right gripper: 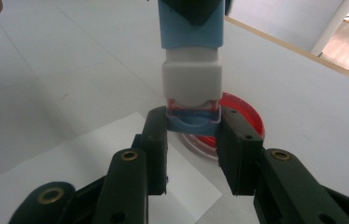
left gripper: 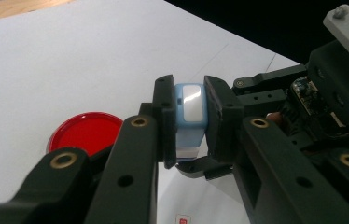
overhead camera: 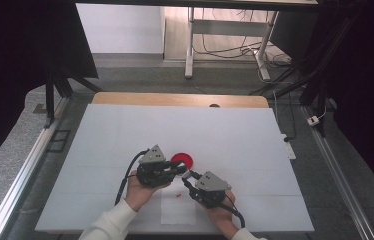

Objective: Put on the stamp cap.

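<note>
The stamp (overhead camera: 187,174) hangs above the white table (overhead camera: 100,150) between the two grippers, near the table's near edge. In the high view the left gripper (overhead camera: 180,169) reaches right and the right gripper (overhead camera: 190,179) reaches left — their tips meet at the stamp, just near of the red pad (overhead camera: 183,159). A white sheet (overhead camera: 177,210) lies under them with a small red mark (overhead camera: 178,195) on it.

In the left gripper view the stamp's blue body (left gripper: 190,116) sits clamped between the left gripper's (left gripper: 189,126) jaws, with the red pad (left gripper: 85,131) on the table beyond at left; the right gripper (left gripper: 200,168) comes in from the right.

In the right gripper view the right gripper (right gripper: 193,140) has its jaws closed on the stamp's clear cap (right gripper: 193,122) — above it come the white collar and blue body (right gripper: 191,28), gripped at the top by the other jaws. The red pad (right gripper: 247,116) lies behind, the sheet (right gripper: 116,140) below.
</note>
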